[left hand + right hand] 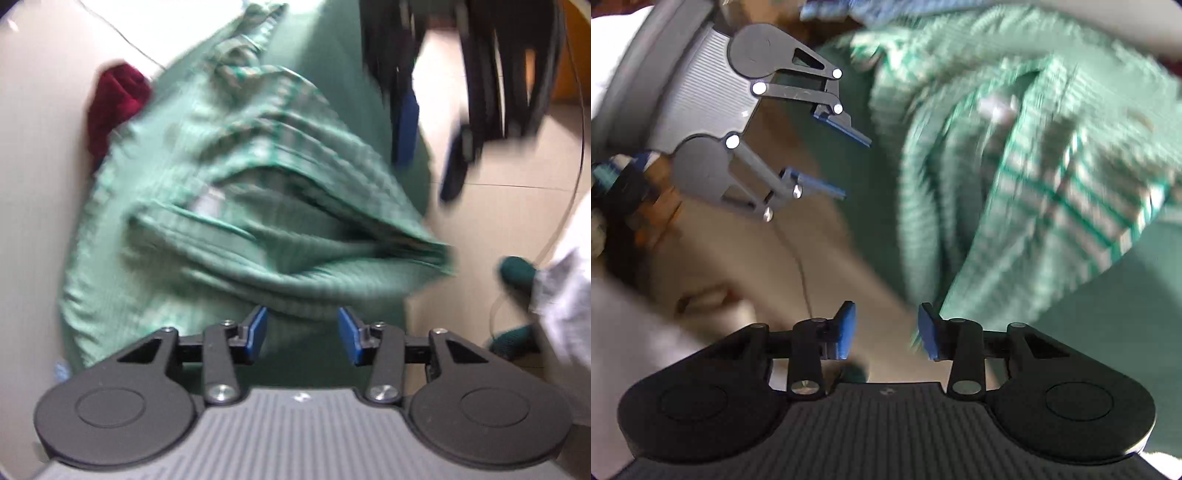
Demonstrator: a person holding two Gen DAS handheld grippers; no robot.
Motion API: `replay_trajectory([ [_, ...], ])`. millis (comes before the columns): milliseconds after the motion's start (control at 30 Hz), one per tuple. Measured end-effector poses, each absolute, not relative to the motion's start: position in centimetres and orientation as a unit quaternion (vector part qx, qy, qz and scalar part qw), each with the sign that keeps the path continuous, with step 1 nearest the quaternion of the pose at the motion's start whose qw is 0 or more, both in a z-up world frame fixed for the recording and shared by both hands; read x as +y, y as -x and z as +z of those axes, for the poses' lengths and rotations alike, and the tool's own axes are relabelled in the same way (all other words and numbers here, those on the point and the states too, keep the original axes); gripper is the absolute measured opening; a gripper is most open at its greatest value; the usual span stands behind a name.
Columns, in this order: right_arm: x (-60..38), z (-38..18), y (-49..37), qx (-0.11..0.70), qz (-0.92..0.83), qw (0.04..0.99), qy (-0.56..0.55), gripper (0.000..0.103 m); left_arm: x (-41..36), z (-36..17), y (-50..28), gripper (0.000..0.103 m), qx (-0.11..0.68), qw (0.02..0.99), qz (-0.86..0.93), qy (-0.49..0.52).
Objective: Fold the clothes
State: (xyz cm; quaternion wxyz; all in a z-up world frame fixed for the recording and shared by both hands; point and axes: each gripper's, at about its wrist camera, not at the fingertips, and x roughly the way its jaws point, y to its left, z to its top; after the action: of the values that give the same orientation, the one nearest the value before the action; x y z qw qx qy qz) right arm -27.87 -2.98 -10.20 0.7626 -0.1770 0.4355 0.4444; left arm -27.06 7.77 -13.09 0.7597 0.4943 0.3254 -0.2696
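Both hand-held grippers, left (302, 334) and right (886, 330), jaws parted, empty. Green garment (236, 206) bunched on desk (33, 155) just ahead. Fold released; next, regrasp an edge.

**White surface, green spread, clothes on top**

You're working over a pale white surface (33, 155), bare along 9 o'clock in the left wrist view. A plain dark green sheet (332, 48) lies spread over it, running from 12 down toward 6. On that sheet sits the light green striped garment (229, 192), bunched in thick folds at centre, blurred. A dark red cloth (114, 99) lies at 10 o'clock, touching the garment's edge. A thin cable (125, 40) crosses the white surface at 11. Beige tiled floor (517, 206) shows at 3 o'clock. In your right wrist view the garment (1015, 177) fills 1 to 3 o'clock, the green sheet (1089, 314) under it at 4.
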Motion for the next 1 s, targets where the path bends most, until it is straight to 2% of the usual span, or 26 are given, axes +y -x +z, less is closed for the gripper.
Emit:
replay_trajectory([
  [33, -2.0, -11.5, 27.4, 0.433, 0.441, 0.764, 0.184, 0.053, 7.9, -12.5, 26.0, 0.047, 0.326, 0.766, -0.268, -0.485],
  [100, -0.3, -14.2, 26.0, 0.438, 0.431, 0.765, 0.191, 0.054, 7.9, -11.5, 23.1, 0.048, 0.351, 0.783, -0.266, -0.439],
  [133, 0.5, -15.5, 25.5, 0.438, 0.424, 0.769, 0.194, 0.054, 7.9, -11.2, 21.6, 0.052, 0.366, 0.792, -0.265, -0.41],
  [233, 2.6, -18.2, 24.6, 0.438, 0.415, 0.773, 0.195, 0.062, 8.0, -11.0, 18.1, 0.078, 0.406, 0.819, -0.251, -0.318],
  [300, 3.3, -19.1, 24.3, 0.442, 0.413, 0.775, 0.185, 0.062, 8.5, -11.1, 17.0, 0.082, 0.421, 0.829, -0.252, -0.268],
  [333, 3.3, -19.2, 24.6, 0.445, 0.411, 0.776, 0.178, 0.046, 8.5, -11.1, 17.1, 0.081, 0.419, 0.833, -0.252, -0.257],
  [367, 3.3, -19.3, 24.8, 0.447, 0.409, 0.777, 0.17, 0.009, 8.5, -11.1, 17.2, 0.071, 0.417, 0.838, -0.252, -0.248],
  [400, 3.1, -19.3, 25.1, 0.459, 0.41, 0.772, 0.158, 0.007, 8.5, -10.9, 17.7, 0.064, 0.413, 0.84, -0.258, -0.239],
  [433, 2.5, -18.7, 25.8, 0.459, 0.419, 0.768, 0.152, 0.005, 8.4, -10.6, 18.1, 0.042, 0.407, 0.841, -0.266, -0.234],
  [467, 1.8, -18.0, 26.6, 0.455, 0.43, 0.765, 0.149, 0.005, 8.1, -10.5, 18.3, 0.029, 0.405, 0.841, -0.274, -0.232],
  [567, -0.2, -15.5, 29.5, 0.446, 0.455, 0.755, 0.154, 0.005, 7.8, -10.3, 18.8, 0.016, 0.407, 0.841, -0.276, -0.226],
  [633, -1.2, -14.4, 30.7, 0.443, 0.463, 0.75, 0.164, 0.005, 7.6, -10.3, 19.0, 0.013, 0.414, 0.842, -0.272, -0.214],
  [800, -2.4, -13.6, 30.1, 0.454, 0.459, 0.743, 0.176, 0.005, 7.0, -10.4, 20.2, 0.013, 0.416, 0.849, -0.26, -0.195],
  [933, -5.1, -16.2, 29.9, 0.489, 0.447, 0.734, 0.149, 0.005, 6.3, -11.6, 21.2, 0.014, 0.434, 0.841, -0.262, -0.191],
  [1000, -2.0, -19.0, 32.0, 0.529, 0.438, 0.713, 0.138, 0.005, 6.5, -12.2, 21.6, 0.017, 0.442, 0.837, -0.261, -0.192],
])
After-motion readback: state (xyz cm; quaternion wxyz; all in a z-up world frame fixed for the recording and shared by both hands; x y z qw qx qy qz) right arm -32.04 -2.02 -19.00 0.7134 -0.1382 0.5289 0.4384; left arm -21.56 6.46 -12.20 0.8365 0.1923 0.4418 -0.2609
